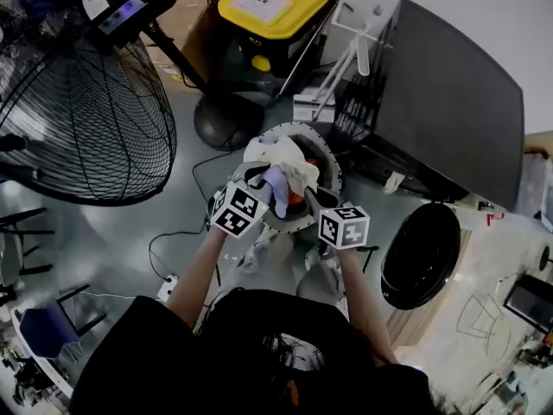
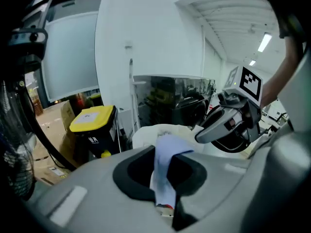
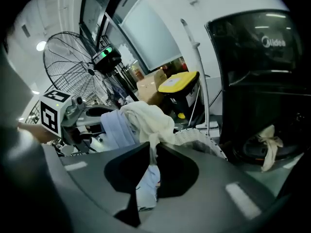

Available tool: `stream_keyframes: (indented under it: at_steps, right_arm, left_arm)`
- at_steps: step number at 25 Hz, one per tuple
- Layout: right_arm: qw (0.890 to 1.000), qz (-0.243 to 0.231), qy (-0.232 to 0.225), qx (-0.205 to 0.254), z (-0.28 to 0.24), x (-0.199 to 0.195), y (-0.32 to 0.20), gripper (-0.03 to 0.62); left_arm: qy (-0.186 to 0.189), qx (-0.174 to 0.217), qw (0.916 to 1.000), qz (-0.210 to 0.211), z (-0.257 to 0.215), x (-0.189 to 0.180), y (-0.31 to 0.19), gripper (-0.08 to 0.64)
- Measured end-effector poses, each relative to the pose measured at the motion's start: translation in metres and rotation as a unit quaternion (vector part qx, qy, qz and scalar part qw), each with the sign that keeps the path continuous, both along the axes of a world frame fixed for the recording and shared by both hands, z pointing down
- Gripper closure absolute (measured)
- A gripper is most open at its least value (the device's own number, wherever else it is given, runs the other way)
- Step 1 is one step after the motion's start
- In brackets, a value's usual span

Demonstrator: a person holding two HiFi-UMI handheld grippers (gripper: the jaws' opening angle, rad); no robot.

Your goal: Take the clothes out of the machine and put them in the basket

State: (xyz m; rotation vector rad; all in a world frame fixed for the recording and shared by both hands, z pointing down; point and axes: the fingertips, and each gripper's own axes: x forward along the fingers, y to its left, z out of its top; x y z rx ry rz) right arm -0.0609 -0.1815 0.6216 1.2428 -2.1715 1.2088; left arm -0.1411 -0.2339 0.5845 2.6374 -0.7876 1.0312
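Both grippers over basket [image 1: 331, 156], angled down into it. Basket on floor just left of black machine [image 1: 449, 102]; round door [image 1: 421, 253] hung open at the near right.

- Left gripper [image 2: 163, 154]: jaws closed tight on a blue cloth [image 2: 165, 171], the fabric pinched in a narrow fold and trailing below the pads. Grip looked firm enough to carry.
- Right gripper [image 3: 150, 152]: jaws nearly together, clamped on a cream cloth [image 3: 148, 118] that bunched up over the tips.
- The 2 cloths lay touching, heaped above the basket's rim. Judged: the pair was held from 2 sides so the bundle would go into the basket without spilling; release not yet done.

Hard to read:
- Could not tell whether the cloths were 2 separate garments or tangled as 1.
- Basket's inside mostly covered by cloth and grippers; an orange item [image 1: 295, 199] showed only in part.
- Basket's near rim hidden behind the arms.
- Machine's drum dark; 1 pale rag [image 3: 268, 147] hung at its opening. More inside? Unknown.
- Fan [image 1: 78, 119], far left, cut off by the frame.
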Motion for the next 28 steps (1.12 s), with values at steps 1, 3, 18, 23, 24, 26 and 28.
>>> stream_keyframes:
  at_steps: [1, 3, 18, 23, 24, 26, 28]
  right_arm:
    - [1.000, 0.003, 0.004, -0.009, 0.010, -0.001, -0.001, 0.529]
    - [1.000, 0.000, 0.011, -0.029, 0.031, -0.005, -0.003, 0.457]
    - [0.995, -0.002, 0.024, -0.093, 0.085, -0.004, 0.035, 0.318]
    - [0.996, 0.002, 0.014, -0.089, 0.082, -0.003, 0.033, 0.318]
    - [0.996, 0.004, 0.011, -0.086, 0.080, -0.003, 0.031, 0.319]
    - [0.997, 0.008, 0.005, -0.079, 0.074, -0.004, 0.027, 0.321]
    - [0.997, 0.014, -0.002, -0.071, 0.068, -0.004, 0.022, 0.325]
  left_arm:
    - [-0.007, -0.009, 0.9999, 0.008, 0.013, -0.001, -0.002, 0.524]
    - [-0.022, -0.025, 0.9992, 0.024, 0.038, -0.004, -0.007, 0.524]
    - [-0.118, -0.151, 0.9766, 0.097, 0.186, -0.018, -0.001, 0.403]
    - [-0.112, -0.178, 0.9741, 0.084, 0.198, -0.023, 0.009, 0.372]
    - [-0.104, -0.182, 0.9748, 0.077, 0.196, -0.022, 0.009, 0.352]
    - [-0.095, -0.187, 0.9757, 0.064, 0.194, -0.023, 0.010, 0.341]
    - [-0.090, -0.188, 0.9762, 0.058, 0.190, -0.022, 0.012, 0.341]
